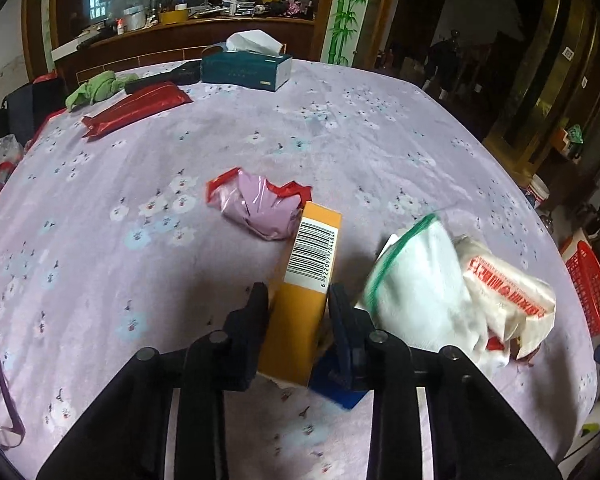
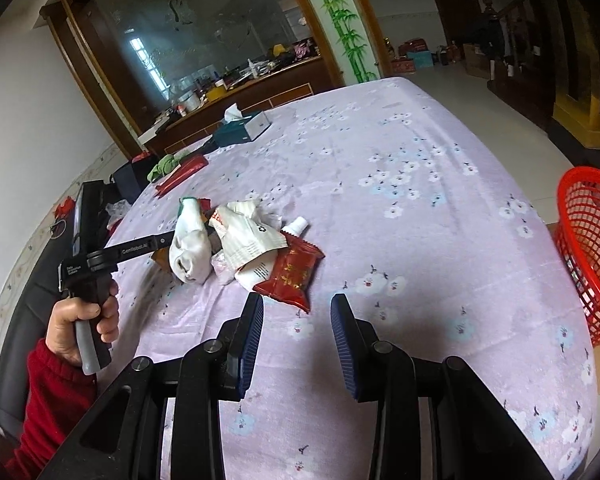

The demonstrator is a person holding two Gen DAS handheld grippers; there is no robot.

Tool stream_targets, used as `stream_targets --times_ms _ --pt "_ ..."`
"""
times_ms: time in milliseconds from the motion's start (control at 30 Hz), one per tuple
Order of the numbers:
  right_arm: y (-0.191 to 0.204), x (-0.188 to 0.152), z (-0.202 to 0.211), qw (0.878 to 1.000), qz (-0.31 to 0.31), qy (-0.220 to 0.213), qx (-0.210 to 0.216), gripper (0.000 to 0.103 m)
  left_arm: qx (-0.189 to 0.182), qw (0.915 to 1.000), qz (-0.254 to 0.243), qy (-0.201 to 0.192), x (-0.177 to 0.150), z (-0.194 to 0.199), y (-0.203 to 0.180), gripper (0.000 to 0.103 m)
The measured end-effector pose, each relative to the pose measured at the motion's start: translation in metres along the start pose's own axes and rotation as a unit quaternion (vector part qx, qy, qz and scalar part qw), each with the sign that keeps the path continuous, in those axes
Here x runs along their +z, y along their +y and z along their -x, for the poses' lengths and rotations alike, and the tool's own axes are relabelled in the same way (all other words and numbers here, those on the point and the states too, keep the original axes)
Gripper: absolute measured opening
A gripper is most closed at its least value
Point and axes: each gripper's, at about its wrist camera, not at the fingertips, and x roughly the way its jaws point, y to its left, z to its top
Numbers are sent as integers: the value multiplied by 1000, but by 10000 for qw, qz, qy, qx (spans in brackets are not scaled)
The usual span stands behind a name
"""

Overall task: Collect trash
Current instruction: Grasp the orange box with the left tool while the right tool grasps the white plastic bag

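My left gripper (image 1: 298, 294) is shut on a tall orange box (image 1: 312, 248) with a barcode, held just above the lilac flowered tablecloth (image 1: 140, 280). A crumpled pink and red wrapper (image 1: 260, 208) lies right behind the box. To its right sit a white bag with a green stripe (image 1: 412, 280) and a white wrapper with red print (image 1: 508, 292). My right gripper (image 2: 297, 308) stands open with nothing between its fingers, close in front of a dark red packet (image 2: 290, 272). Beyond that packet lie the white wrapper (image 2: 248, 240), the white bag (image 2: 190, 248) and a white-capped tube (image 2: 298, 225).
A red mesh basket (image 2: 592, 248) stands off the table's right edge. At the far side are a teal tissue box (image 1: 246, 66), a long red pouch (image 1: 136, 108) and a green cloth (image 1: 96, 90). A hand (image 2: 80, 316) in a red sleeve holds the left tool.
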Motion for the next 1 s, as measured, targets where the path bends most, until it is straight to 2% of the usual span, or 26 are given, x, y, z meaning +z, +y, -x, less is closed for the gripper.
stream_targets --times_ms 167,267,433,500,567,667,933,1000 --pt "9 8 -8 9999 103 81 30 38 54 9998 158 67 -1 1 16 29" --pt "16 14 -12 9997 202 75 87 45 37 9994 302 192 0 -7 24 29" --pt "29 29 -24 9991 402 69 99 46 53 9992 333 236 1 -18 25 29" --pt "33 35 -32 9988 457 98 122 46 69 9992 354 175 1 -19 26 27" --pt "36 43 -42 9984 521 177 158 48 97 9992 361 125 0 -17 26 21" --pt "41 52 -60 9974 641 293 152 60 -89 9988 473 23 -4 -8 30 21" --pt "55 55 -107 9937 941 608 -45 60 -290 9975 515 -400 -25 33 26 21" --pt "59 51 -115 9923 1012 706 -59 56 -332 9970 469 -525 -32 44 20 21"
